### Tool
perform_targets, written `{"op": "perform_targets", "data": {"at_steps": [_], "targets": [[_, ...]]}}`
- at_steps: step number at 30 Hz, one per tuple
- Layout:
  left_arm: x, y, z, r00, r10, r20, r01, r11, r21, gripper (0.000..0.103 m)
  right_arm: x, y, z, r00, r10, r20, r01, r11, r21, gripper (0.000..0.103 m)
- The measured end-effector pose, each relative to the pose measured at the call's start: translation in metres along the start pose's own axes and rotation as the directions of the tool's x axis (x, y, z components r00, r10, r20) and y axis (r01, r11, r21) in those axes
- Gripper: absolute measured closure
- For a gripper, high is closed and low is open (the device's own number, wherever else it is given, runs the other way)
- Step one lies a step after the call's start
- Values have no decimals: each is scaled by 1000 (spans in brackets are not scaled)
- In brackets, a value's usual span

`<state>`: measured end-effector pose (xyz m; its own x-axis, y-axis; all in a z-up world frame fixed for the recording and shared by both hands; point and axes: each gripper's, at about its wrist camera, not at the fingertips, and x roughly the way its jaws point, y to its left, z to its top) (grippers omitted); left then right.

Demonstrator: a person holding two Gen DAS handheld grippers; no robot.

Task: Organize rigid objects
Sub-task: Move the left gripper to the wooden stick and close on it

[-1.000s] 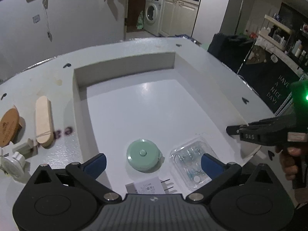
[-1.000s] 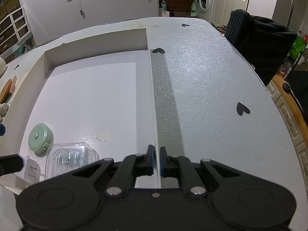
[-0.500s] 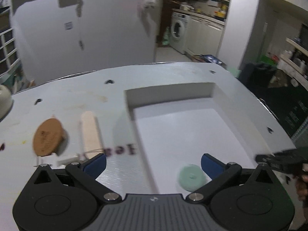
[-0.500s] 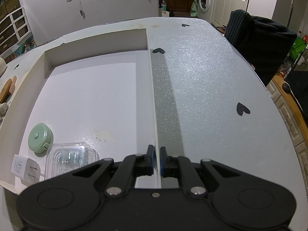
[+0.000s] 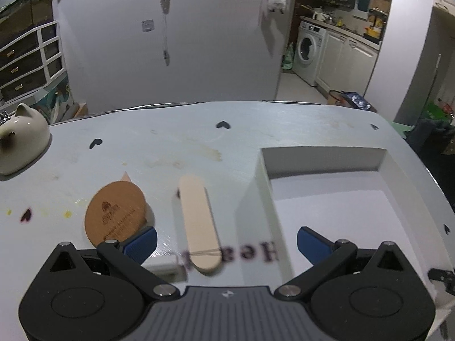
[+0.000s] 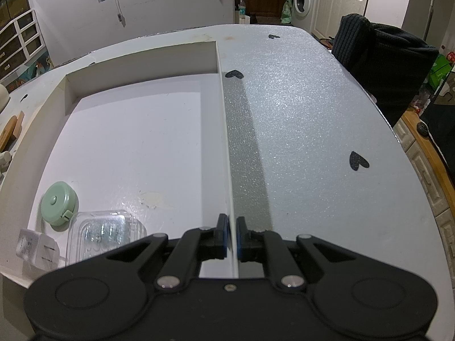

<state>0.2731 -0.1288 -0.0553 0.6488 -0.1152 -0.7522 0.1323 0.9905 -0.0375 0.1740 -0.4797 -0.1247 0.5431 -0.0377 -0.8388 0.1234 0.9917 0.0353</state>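
My left gripper [image 5: 226, 241] is open and empty, hovering over the table just left of the white box [image 5: 264, 199]. Below it lie a pale wooden stick [image 5: 199, 224] with a rubber band, a brown oval disc [image 5: 115, 213] and a small white piece [image 5: 162, 264]. My right gripper [image 6: 232, 236] is shut on the box's thin right wall [image 6: 227, 147]. Inside the box, at its near left corner, sit a green tape measure [image 6: 58, 203], a clear plastic case [image 6: 105, 233] and a white charger plug [image 6: 35, 245].
A cream cat-shaped ceramic jar [image 5: 20, 145] stands at the table's far left. A dark cloth over a chair [image 6: 384, 65] is beyond the table's right edge. Black heart marks dot the grey tabletop [image 6: 312, 130].
My left gripper has swung left, from above the box's contents to above the stick and disc on the table. The right gripper has stayed clamped on the box wall.
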Motion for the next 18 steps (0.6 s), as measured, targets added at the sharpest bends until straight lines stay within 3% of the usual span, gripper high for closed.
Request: {"op": "perform_targets", "data": {"at_steps": [9,18], "targets": [[42,18,17,998,53,-37,-54,998,-35,1,1,0,1,1000,-2,-8,2,1000,-2,95],[76,12,20,994,59,-93,-60,998,-10,31,2,1,2,1000,-9,-15,9,1000,5,95]]}}
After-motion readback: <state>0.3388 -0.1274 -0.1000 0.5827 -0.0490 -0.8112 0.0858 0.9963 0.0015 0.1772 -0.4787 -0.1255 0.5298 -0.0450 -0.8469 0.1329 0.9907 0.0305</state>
